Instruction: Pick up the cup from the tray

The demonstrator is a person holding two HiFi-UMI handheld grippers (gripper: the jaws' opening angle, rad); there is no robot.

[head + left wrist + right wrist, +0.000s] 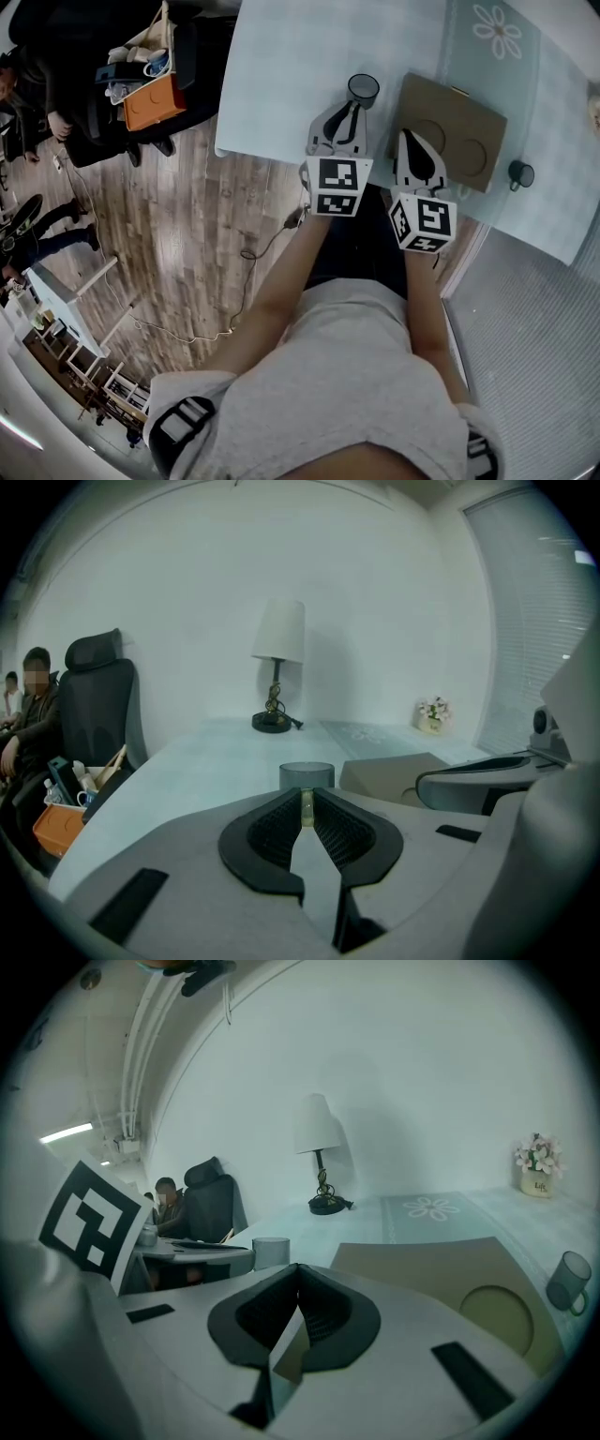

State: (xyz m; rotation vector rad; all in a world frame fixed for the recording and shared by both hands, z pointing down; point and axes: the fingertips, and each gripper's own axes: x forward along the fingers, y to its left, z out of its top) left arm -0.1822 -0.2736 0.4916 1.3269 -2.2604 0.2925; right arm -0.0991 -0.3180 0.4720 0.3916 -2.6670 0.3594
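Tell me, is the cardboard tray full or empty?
Empty: both round holes of the tray are bare. One cup is left of it, one mug right.

We count two grippers, the left gripper (352, 108) and the right gripper (409, 141), each carrying one marker cube (336, 185). We see two drinking vessels: one grey cup (363, 90) and one handled mug (520, 173). We find one cardboard tray (450, 103) with two round recesses (429, 134), one table (281, 75), one lamp (278, 639), one flower pot (432, 714) and one office chair (94, 705).
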